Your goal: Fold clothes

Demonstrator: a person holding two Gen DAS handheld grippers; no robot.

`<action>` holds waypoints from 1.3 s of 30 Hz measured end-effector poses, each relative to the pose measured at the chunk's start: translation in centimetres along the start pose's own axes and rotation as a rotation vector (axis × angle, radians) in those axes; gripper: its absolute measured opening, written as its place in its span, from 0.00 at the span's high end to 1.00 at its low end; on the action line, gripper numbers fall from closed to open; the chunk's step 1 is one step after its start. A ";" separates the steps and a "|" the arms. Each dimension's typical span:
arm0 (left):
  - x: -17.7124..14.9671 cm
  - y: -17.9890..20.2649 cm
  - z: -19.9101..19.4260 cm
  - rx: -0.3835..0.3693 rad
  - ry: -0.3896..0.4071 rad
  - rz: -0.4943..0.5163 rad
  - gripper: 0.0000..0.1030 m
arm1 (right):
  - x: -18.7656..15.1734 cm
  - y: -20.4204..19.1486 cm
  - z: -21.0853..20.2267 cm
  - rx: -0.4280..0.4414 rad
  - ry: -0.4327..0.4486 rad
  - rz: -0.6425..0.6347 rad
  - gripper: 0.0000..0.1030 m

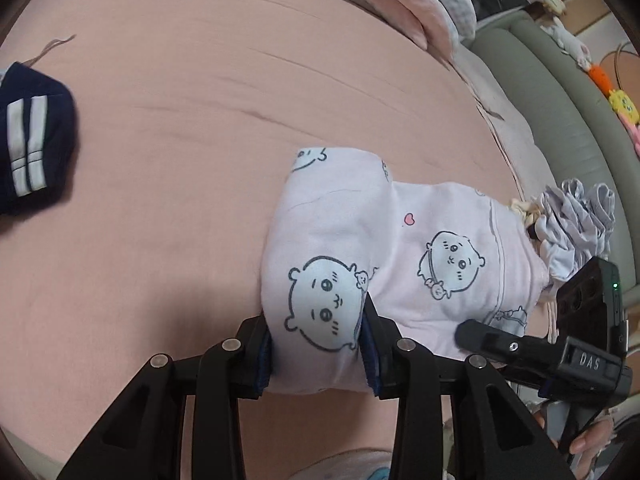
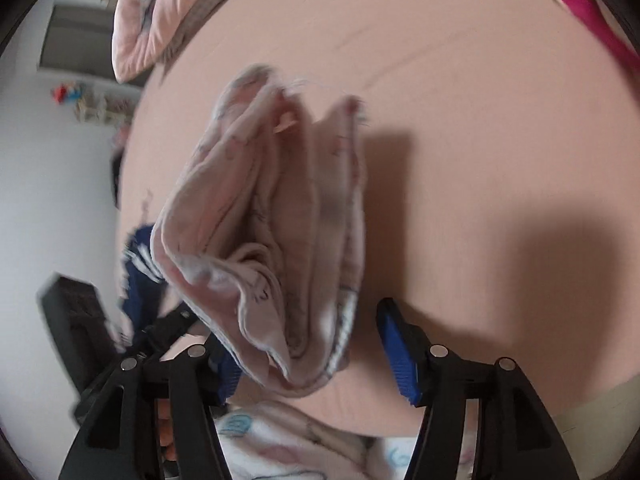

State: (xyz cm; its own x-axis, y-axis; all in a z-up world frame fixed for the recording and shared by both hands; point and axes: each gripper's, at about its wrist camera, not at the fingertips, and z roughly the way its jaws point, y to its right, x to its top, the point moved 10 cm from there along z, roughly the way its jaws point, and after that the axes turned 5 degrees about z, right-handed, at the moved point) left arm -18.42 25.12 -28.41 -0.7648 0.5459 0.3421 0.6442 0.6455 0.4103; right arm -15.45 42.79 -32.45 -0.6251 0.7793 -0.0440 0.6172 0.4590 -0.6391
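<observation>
Left hand-held gripper: both blue pads are pressed onto the near folded edge of the pink printed garment, so it is clenched on that garment. The cloth bulges out between the fingers, bear-face print up.

Right hand-held gripper: jaws stand wide. The right pad is clear of the cloth with a visible gap; the left one is partly hidden behind the fabric. Reads as released, with the garment's bunched end lying between the fingers. That view is motion-blurred. In the left wrist view, the right tool's black body sits at the garment's right edge, with a person's fingers on it at the frame's lower right.

The garment lies folded on the pink bed sheet, long axis running left-right in the left view.

Farther out: a navy garment with white stripes at the left edge of the sheet, well apart from the pink one. A crumpled lavender cloth sits just past the pink garment's right end. Pink bedding is bunched at the far edge, with a grey-green padded bed frame beyond.
</observation>
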 end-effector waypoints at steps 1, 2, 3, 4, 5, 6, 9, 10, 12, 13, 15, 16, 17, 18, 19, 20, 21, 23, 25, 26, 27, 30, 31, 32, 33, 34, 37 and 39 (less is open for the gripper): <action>0.2 0.1 -0.1 0.013 0.005 0.008 0.68 | 0.0 0.1 -0.2 0.002 0.001 0.006 0.41; 0.4 0.3 -0.1 0.034 0.008 0.026 0.68 | 0.0 0.0 -0.5 0.000 0.003 0.005 0.41; 0.7 0.5 -0.1 0.056 0.010 0.048 0.68 | 0.1 -0.2 -0.8 -0.012 0.015 -0.012 0.41; 0.9 0.7 -0.2 0.079 0.011 0.070 0.67 | 0.1 -0.5 -1.3 -0.026 0.031 -0.036 0.41; 1.0 1.0 -0.2 0.093 0.012 0.082 0.66 | 0.2 -0.9 -1.8 -0.042 0.051 -0.062 0.41; 1.0 1.2 -0.4 0.102 0.012 0.087 0.66 | 0.3 -1.2 -2.2 -0.053 0.070 -0.081 0.40; 1.1 1.5 -0.6 0.073 0.007 0.053 0.66 | 1.0 -1.6 -3.7 -0.099 0.132 -0.099 0.31; 1.1 1.6 -0.9 0.059 0.013 0.034 0.65 | 1.1 -1.8 -4.1 -0.098 0.148 -0.102 0.31; 0.9 1.3 -1.1 0.020 0.003 -0.022 0.60 | 1.2 -2.2 -4.9 -0.089 0.175 -0.107 0.31; 0.8 1.1 -1.2 -0.015 -0.012 -0.064 0.54 | 1.3 -2.3 -5.0 -0.077 0.177 -0.100 0.31; 1.3 1.2 -1.4 -0.095 -0.019 -0.134 0.50 | 1.4 -2.5 -5.1 -0.048 0.170 -0.081 0.31; 1.6 1.2 -1.6 -0.126 -0.016 -0.161 0.49 | 1.5 -2.6 -5.0 -0.044 0.174 -0.071 0.30; 1.8 1.2 -1.9 -0.147 -0.011 -0.185 0.48 | 1.7 -2.6 -4.7 -0.046 0.180 -0.066 0.30; 2.1 1.2 -2.1 -0.167 -0.007 -0.211 0.42 | 1.9 -2.6 -4.5 -0.048 0.187 -0.063 0.30; 2.4 1.1 -2.2 -0.183 -0.006 -0.230 0.32 | 2.0 -2.6 -4.3 -0.051 0.193 -0.060 0.30; 2.7 1.0 -2.3 -0.194 -0.006 -0.244 0.28 | 2.2 -2.5 -4.1 -0.041 0.193 -0.046 0.30; 2.9 0.8 -2.4 -0.204 -0.006 -0.259 0.26 | 2.4 -2.5 -3.8 -0.025 0.191 -0.027 0.30; 4.0 1.5 -1.7 -0.193 -0.009 -0.266 0.26 | 3.3 -2.5 -3.0 0.012 0.185 0.031 0.30; 3.7 1.5 -2.0 -0.191 -0.025 -0.266 0.26 | 3.8 -1.6 -2.7 0.036 0.182 0.094 0.30; 3.8 1.8 -1.8 -0.195 -0.039 -0.266 0.26 | 3.9 -1.3 -2.5 0.047 0.176 0.120 0.30; 3.9 2.2 -1.2 -0.200 -0.055 -0.266 0.26 | 3.9 -1.0 -2.3 0.059 0.168 0.146 0.30; 3.2 2.0 -1.2 -0.191 -0.079 -0.249 0.26 | 3.8 -0.5 -1.4 0.104 0.144 0.198 0.28; 3.1 2.0 -1.0 -0.186 -0.086 -0.244 0.26 | 3.7 -0.3 -1.1 0.114 0.137 0.211 0.27; 2.9 2.0 -0.9 -0.182 -0.092 -0.243 0.26 | 3.6 -0.2 -0.8 0.122 0.129 0.224 0.26; 2.5 1.9 -0.9 -0.180 -0.098 -0.243 0.26 | 3.5 0.0 -0.5 0.131 0.122 0.236 0.26; 2.2 1.9 -0.7 -0.178 -0.104 -0.244 0.26 | 3.3 0.1 -0.4 0.140 0.115 0.246 0.26; 1.5 1.7 -0.1 -0.169 -0.132 -0.239 0.26 | 2.9 0.2 -0.2 0.169 0.110 0.274 0.26; 0.7 1.5 0.7 -0.149 -0.161 -0.235 0.26 | 2.7 0.1 -0.1 0.190 0.114 0.284 0.26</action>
State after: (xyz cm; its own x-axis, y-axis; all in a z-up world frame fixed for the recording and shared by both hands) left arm -18.02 26.85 -28.14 -0.8744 0.4767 0.0899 0.4337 0.6850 0.5854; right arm -17.07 45.00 -32.51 -0.3773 0.9118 -0.1618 0.6525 0.1378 -0.7452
